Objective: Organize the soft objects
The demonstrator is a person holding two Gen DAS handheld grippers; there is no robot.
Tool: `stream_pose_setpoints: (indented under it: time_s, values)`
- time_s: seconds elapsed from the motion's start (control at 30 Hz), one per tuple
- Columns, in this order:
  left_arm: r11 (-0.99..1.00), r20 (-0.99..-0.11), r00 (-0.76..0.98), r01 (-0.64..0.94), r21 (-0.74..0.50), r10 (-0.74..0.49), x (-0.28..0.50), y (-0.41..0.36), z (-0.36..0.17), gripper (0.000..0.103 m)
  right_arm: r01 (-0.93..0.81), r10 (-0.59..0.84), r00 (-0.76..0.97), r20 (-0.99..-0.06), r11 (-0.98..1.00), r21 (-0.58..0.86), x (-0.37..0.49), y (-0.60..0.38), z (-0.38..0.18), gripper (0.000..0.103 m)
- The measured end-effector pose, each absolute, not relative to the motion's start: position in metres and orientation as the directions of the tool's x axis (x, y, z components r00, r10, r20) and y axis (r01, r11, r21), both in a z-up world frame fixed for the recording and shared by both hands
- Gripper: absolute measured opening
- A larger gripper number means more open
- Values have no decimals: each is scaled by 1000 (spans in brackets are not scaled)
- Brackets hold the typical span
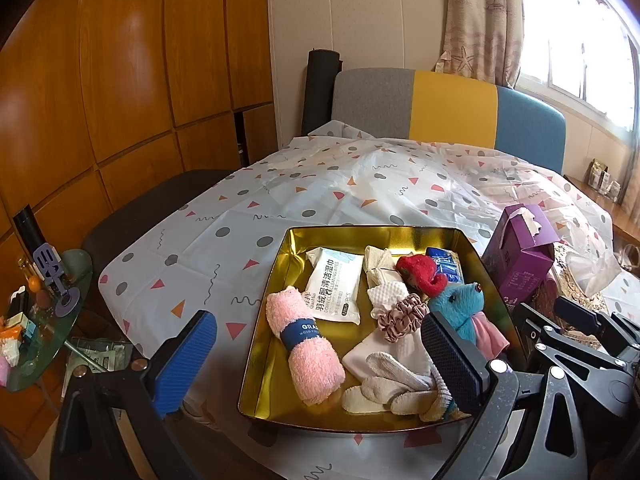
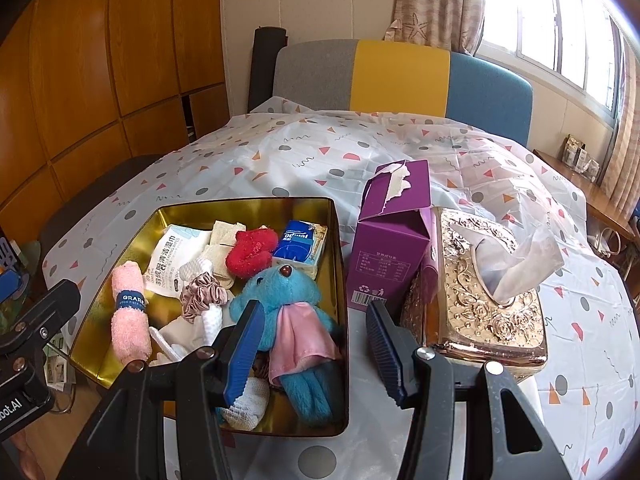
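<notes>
Gold tin [image 1: 280, 360] on the patterned cloth [image 1: 320, 184] holds the soft items: pink towel [image 1: 304, 344], wipes [image 1: 334, 288], scrunchie [image 1: 402, 316], blue toy [image 2: 288, 308], gloves [image 1: 396, 380]; nothing soft visible outside it, so sorting looks near done. Left gripper [image 1: 320, 352] and right gripper [image 2: 316, 344] both hover open and empty over the tin's near edge. For any tidying, I'd approach from above and pinch one item mid-body; avoid snagging neighbours or nudging the purple carton [image 2: 392, 240] beside the tin.

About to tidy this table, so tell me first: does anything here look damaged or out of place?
The purple carton beside the gold tray has a ragged, torn-open top. It leans against the ornate gold tissue box. The soft items inside the tray lie in a loose jumble; nothing has spilled out.
</notes>
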State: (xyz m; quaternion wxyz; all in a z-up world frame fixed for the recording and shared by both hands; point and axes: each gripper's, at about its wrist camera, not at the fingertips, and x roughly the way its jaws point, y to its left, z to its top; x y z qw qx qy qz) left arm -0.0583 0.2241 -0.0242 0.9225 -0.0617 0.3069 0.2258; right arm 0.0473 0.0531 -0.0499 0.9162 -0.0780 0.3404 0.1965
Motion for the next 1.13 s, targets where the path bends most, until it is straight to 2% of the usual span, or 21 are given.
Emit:
stream_pose_setpoints:
  time_s: [0.9, 1.13]
  values:
    - [895, -590, 718, -447, 16, 369, -62, 222, -25, 103, -414, 301, 686, -662, 910, -15, 46, 52, -53, 53]
    - [899, -591, 725, -437, 3, 354, -62, 223, -25, 100, -414, 301, 688, -660, 910, -17, 46, 52, -53, 53]
